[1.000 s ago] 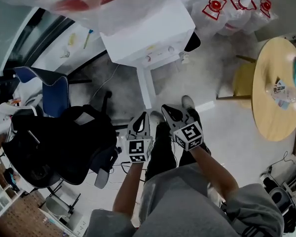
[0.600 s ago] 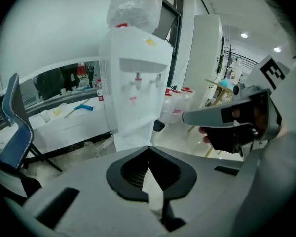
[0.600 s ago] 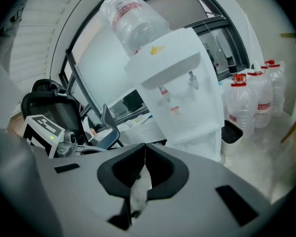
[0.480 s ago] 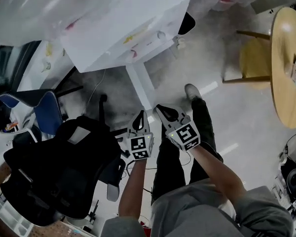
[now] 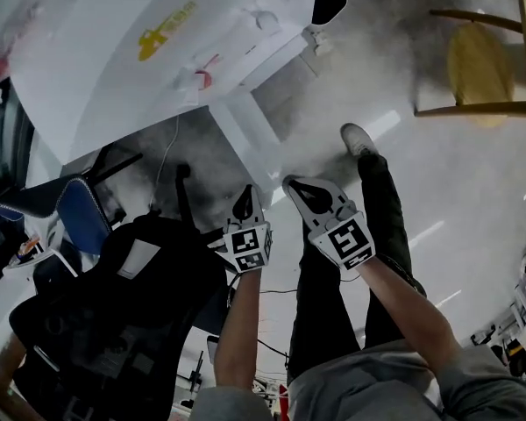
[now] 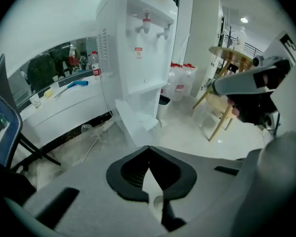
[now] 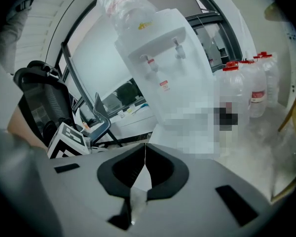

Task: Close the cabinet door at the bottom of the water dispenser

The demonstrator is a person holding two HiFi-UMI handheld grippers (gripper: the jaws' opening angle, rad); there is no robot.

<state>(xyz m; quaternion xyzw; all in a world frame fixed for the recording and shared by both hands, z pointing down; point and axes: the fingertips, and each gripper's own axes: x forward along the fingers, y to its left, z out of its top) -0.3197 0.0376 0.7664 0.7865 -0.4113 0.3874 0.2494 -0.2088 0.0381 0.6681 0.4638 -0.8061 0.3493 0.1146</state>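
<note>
Water dispenser (image 5: pixel 158 51), seen from above, its bottom cabinet door (image 5: pixel 241 143) swung open away from the base. Both forearms reach forward side by side and slant downward. The left claw (image 5: pixel 245 205) and right claw (image 5: pixel 305 194) hang near the door without touching it, each pressed together on nothing.

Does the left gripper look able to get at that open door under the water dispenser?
Probably yes: the left gripper faces the open cabinet door with only bare floor between them; the black chair sits off to one side.
</note>
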